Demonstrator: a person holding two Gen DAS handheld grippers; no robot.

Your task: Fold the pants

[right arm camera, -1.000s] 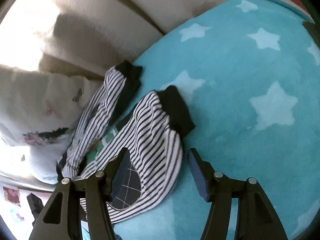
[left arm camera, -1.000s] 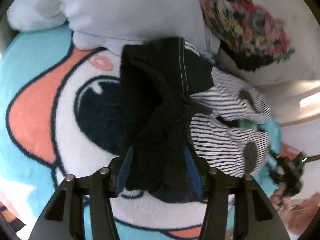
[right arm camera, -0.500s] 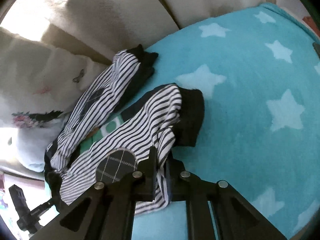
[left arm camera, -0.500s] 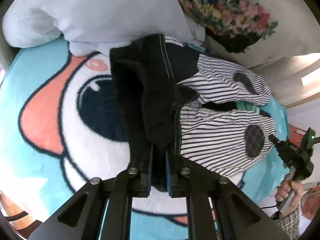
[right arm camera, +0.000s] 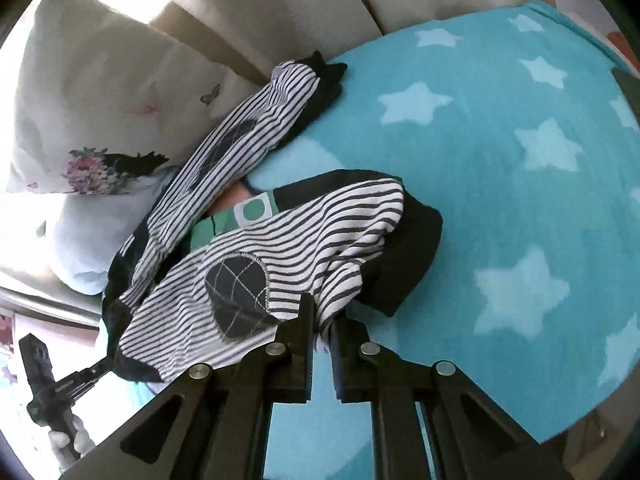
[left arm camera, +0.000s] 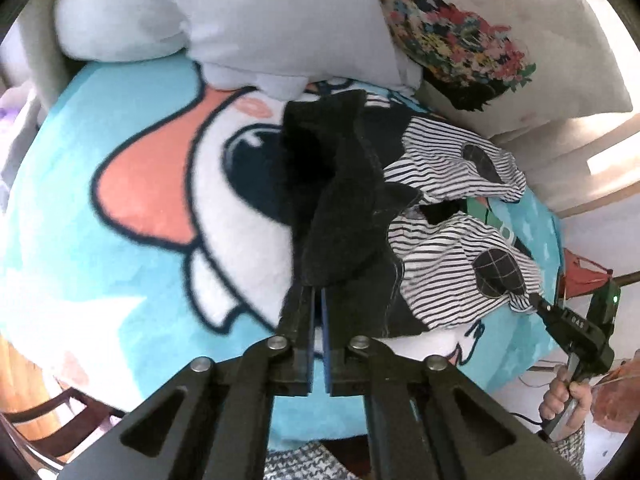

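Note:
Small striped pants [left arm camera: 444, 240] with a black waistband, black cuffs and dark knee patches lie on a turquoise blanket [left arm camera: 80, 264]. My left gripper [left arm camera: 318, 296] is shut on the black waistband [left arm camera: 340, 236] and lifts it slightly. My right gripper [right arm camera: 322, 320] is shut on the striped near leg [right arm camera: 304, 248], close to its knee patch [right arm camera: 236, 284] and black cuff [right arm camera: 408, 256]. The far leg [right arm camera: 240, 136] lies stretched toward the pillows. The right gripper also shows in the left wrist view [left arm camera: 538, 304], and the left one in the right wrist view [right arm camera: 102, 366].
A pale blue pillow [left arm camera: 224, 12] and a floral pillow [left arm camera: 460, 32] lie behind the pants. A beige headboard [right arm camera: 280, 8] stands at the bed's far edge. The blanket has a cartoon face [left arm camera: 160, 184] on one side and stars [right arm camera: 520, 284] on the other.
Both grippers closed on the pants a second ago, then lifted and pulled the fabric. The near leg has bunched up, its cuff drawn toward the right gripper.

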